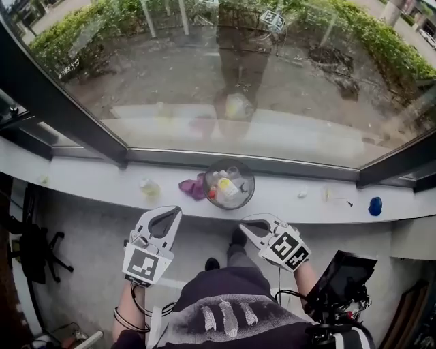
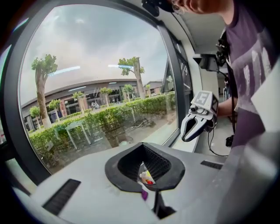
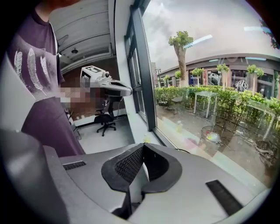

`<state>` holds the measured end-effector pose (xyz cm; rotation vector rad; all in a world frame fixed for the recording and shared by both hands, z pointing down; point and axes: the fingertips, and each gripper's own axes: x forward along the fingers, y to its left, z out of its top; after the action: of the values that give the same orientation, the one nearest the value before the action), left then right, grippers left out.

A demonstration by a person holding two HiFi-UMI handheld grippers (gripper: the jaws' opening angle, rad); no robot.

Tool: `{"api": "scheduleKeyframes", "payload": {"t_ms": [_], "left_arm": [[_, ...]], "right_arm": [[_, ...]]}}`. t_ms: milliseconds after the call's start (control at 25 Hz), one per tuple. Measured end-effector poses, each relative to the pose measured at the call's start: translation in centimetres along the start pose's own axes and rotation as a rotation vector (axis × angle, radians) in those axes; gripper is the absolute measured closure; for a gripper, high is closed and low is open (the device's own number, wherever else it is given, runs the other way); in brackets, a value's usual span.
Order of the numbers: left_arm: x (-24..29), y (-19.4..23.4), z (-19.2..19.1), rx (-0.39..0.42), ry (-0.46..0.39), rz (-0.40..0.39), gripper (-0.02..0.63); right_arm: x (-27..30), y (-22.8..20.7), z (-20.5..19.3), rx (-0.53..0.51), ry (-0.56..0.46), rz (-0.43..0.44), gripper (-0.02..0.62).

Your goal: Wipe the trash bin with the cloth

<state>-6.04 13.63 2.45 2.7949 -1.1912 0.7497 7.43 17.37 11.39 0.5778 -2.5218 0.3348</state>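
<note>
- Nearest the head camera is the person's purple shirt (image 1: 228,310), printed with pale feathers.
- Just ahead of it, the left gripper (image 1: 168,215) and right gripper (image 1: 247,225) are held side by side above the floor, both short of the ledge and touching nothing.
- In the left gripper view, the left gripper's (image 2: 146,192) jaws are closed tip to tip and hold nothing. The loop they form frames the trash bin (image 2: 146,176), which is farther off. The right gripper (image 2: 192,129) shows to the right.
- In the right gripper view, the right gripper's (image 3: 131,188) jaws are likewise pressed together and empty. The left gripper (image 3: 117,89) shows farther back, in front of a black office chair (image 3: 105,119).
- A dark screen (image 1: 340,276) on a stand is at the person's right.
- Beyond the grippers a white ledge (image 1: 88,183) runs under the window.
- The trash bin (image 1: 229,184) stands upright on the ledge, roughly between the two grippers. It is small, round and see-through, with colourful rubbish inside.
- The cloth (image 1: 193,187), purple and crumpled, lies on the ledge against the bin's left side.
- A yellowish bottle (image 1: 150,189) stands left of the cloth, and a small blue object (image 1: 375,206) sits far to the right.
- Past the window (image 1: 272,82) lie pavement and a green hedge (image 1: 102,20).
</note>
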Motion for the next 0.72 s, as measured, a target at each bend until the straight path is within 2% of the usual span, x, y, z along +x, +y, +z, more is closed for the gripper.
{"api": "scheduleKeyframes", "payload": {"t_ms": [160,360,520,720], "left_arm": [[2.7,2.3,0.1,0.046,0.063,0.069,0.612],[5.4,5.1,-1.9,0.032,0.091,0.109,0.612],[8.5,5.9,-5.4,0.051,0.100,0.074,0.612],[12.2,7.2,-11.1,0.071,0.135,0.004,0.612]], "right_arm": [[0.5,-4.1,-0.7,0.031,0.006,0.042,0.606],[2.1,-8.2,-2.2,0.005,0.071,0.024,0.606],[3.1,-11.4,-4.3,0.017,0.133,-0.051,0.606],[5.2,-13.8,-6.5,0.175,0.127,-0.155,0.606]]}}
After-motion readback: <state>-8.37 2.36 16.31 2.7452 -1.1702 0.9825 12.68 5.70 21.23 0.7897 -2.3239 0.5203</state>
